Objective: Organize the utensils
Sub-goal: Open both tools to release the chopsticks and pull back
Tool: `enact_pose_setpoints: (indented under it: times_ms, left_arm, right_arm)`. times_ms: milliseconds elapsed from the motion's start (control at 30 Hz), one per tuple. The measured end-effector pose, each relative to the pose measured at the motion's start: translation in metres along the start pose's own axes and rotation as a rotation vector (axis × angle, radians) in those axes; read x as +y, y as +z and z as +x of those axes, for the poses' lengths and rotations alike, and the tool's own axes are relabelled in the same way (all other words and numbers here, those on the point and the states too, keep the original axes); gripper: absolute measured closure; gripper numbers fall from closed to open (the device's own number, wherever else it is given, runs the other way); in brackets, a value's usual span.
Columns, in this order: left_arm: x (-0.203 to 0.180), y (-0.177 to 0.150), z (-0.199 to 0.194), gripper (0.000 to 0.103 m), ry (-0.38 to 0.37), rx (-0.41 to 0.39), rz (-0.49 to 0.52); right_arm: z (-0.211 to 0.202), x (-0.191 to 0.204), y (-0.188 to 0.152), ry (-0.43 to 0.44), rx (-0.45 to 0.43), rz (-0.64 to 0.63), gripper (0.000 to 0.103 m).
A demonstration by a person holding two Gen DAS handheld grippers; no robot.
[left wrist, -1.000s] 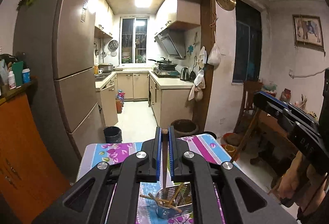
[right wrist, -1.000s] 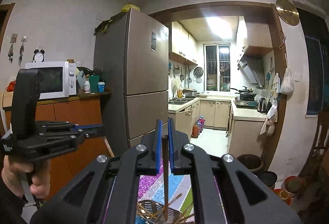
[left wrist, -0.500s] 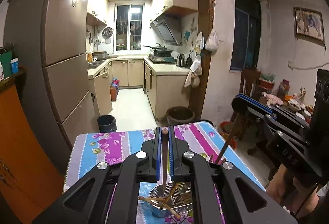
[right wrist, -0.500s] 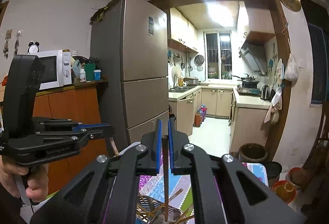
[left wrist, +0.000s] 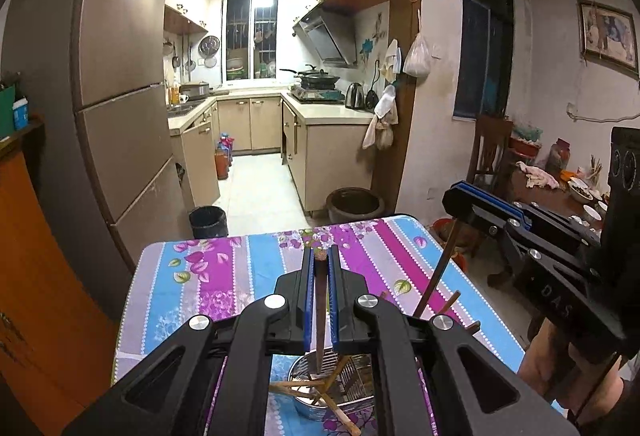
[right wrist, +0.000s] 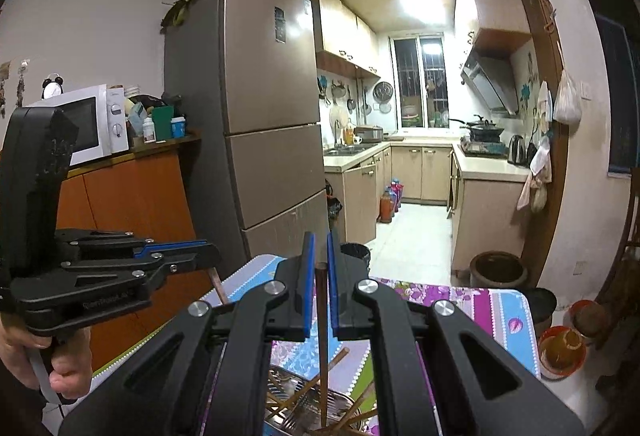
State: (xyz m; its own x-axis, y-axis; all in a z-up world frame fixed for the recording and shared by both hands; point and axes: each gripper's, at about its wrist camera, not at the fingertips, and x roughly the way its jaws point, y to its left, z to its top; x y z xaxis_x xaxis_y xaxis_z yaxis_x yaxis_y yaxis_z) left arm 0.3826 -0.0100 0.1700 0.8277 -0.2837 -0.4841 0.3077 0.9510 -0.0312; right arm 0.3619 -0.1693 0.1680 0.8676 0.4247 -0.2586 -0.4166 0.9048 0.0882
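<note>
My left gripper (left wrist: 319,260) is shut on a dark brown chopstick (left wrist: 319,316) that hangs down into a metal utensil holder (left wrist: 340,388) on the table. Several lighter chopsticks (left wrist: 316,390) lie crossed in the holder. My right gripper (right wrist: 319,248) is shut on another dark chopstick (right wrist: 322,348), its tip down in the same holder (right wrist: 304,408). Each gripper shows in the other's view: the right one (left wrist: 460,195) at right with its chopstick (left wrist: 436,276), the left one (right wrist: 200,250) at left.
The table has a striped floral cloth (left wrist: 224,276). An orange cabinet (right wrist: 132,203) with a microwave (right wrist: 88,119) and a tall fridge (right wrist: 260,115) stand left. A bin (left wrist: 208,222) and a brown pot (left wrist: 354,203) sit beyond the table. A cluttered side table (left wrist: 560,187) is right.
Both grippers have tipped downward and come lower, so more of the table and holder shows. Both chopsticks stay gripped with their tips in the holder.
</note>
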Motion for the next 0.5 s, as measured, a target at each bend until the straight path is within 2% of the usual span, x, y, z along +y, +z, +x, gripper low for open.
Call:
enact_pose_setpoints:
  times_ms: [233, 267, 333, 367, 467, 500]
  left_arm:
    - [0.0, -0.004, 0.016, 0.093, 0.008, 0.027, -0.006]
    - [0.002, -0.004, 0.017, 0.09, 0.011, 0.029, -0.012]
    - [0.005, -0.005, 0.017, 0.072, 0.016, 0.025, -0.024]
    - [0.007, -0.005, 0.017, 0.071, 0.018, 0.022, -0.028]
    - [0.012, -0.006, 0.017, 0.071, 0.035, 0.018, -0.04]
    - [0.014, -0.006, 0.017, 0.071, 0.04, 0.016, -0.043]
  right_arm:
    - [0.01, -0.004, -0.009, -0.003, 0.032, 0.012, 0.098]
    - [0.01, -0.006, -0.009, -0.005, 0.033, 0.017, 0.098]
    - [0.008, -0.009, -0.01, -0.013, 0.031, 0.023, 0.096]
    - [0.006, -0.011, -0.011, -0.017, 0.029, 0.029, 0.094]
    - [0.001, -0.015, -0.012, -0.025, 0.019, 0.038, 0.08]
    - [-0.001, -0.016, -0.012, -0.025, 0.015, 0.042, 0.07]
